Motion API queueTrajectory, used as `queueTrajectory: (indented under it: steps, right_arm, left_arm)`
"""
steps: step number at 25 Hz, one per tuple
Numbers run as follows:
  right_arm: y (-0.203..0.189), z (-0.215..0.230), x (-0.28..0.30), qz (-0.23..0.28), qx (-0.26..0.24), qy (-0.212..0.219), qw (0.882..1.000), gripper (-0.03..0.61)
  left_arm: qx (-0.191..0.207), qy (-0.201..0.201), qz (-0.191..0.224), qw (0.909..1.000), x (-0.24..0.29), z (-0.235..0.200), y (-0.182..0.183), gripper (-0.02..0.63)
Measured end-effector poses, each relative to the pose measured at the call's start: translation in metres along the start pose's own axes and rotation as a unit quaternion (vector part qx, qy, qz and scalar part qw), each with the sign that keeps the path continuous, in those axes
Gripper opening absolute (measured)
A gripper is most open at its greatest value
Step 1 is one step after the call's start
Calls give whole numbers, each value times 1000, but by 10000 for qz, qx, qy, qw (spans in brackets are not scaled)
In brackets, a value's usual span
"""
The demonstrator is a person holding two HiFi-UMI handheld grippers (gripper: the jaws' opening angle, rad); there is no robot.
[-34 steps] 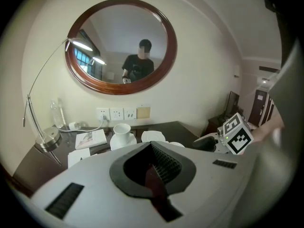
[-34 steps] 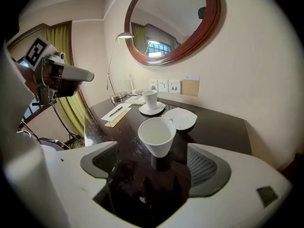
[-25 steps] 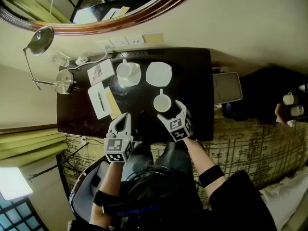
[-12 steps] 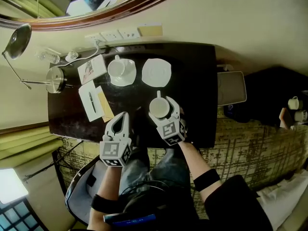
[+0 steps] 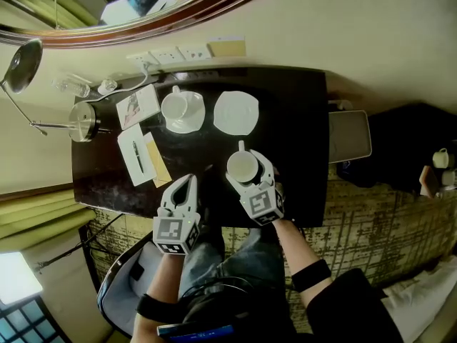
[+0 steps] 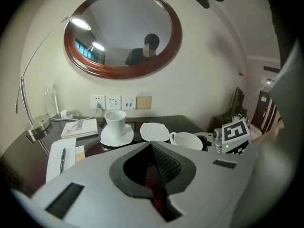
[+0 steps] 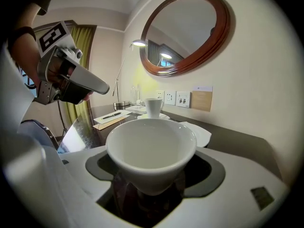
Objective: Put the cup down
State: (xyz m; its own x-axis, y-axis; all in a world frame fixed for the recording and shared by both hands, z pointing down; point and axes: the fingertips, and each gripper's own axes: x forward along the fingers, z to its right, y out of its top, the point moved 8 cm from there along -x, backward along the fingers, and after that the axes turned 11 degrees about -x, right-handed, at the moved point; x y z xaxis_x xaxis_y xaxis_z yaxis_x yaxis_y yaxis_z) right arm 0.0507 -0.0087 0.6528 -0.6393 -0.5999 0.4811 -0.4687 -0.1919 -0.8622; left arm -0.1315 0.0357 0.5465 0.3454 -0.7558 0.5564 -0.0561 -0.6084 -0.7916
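Observation:
A white cup (image 5: 243, 166) stands near the front edge of the dark table (image 5: 293, 141), its handle toward the wall. My right gripper (image 5: 247, 170) is around it. In the right gripper view the cup (image 7: 151, 148) fills the gap and the jaws, which have just been closing, press its lower body at the right gripper (image 7: 149, 186). To the left, my left gripper (image 5: 188, 184) hovers at the table's front edge, shut and empty. In the left gripper view its jaws meet at the left gripper (image 6: 154, 177), with the cup (image 6: 186, 140) to its right.
An empty white saucer (image 5: 235, 113) lies behind the cup. A second cup on its saucer (image 5: 182, 109) stands left of it. Papers with a pen (image 5: 136, 154), a booklet (image 5: 139, 106) and a lamp base (image 5: 82, 120) fill the left end. A mirror hangs above the wall sockets.
The right gripper slid forward until its jaws flank the cup, then they narrowed onto it. The left gripper sank a little by the table's front edge.

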Motion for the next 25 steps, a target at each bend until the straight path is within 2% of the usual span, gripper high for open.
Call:
queueTrajectory:
  steps: [9, 12, 19, 25]
  right_arm:
    - [50, 52, 4, 353, 2, -262, 9990, 402]
    - [66, 77, 16, 296, -33, -434, 9986, 402]
    - [66, 108, 54, 87, 74, -534, 9985, 402]
    - [68, 119, 80, -79, 105, -457, 9989, 405]
  left_arm:
    - [101, -63, 1, 9999, 26, 1, 10, 2]
    - [106, 51, 61, 9999, 36, -6, 19, 2]
    - [130, 45, 201, 9997, 58, -20, 42, 2]
    - [88, 57, 258, 9996, 74, -28, 48, 2]
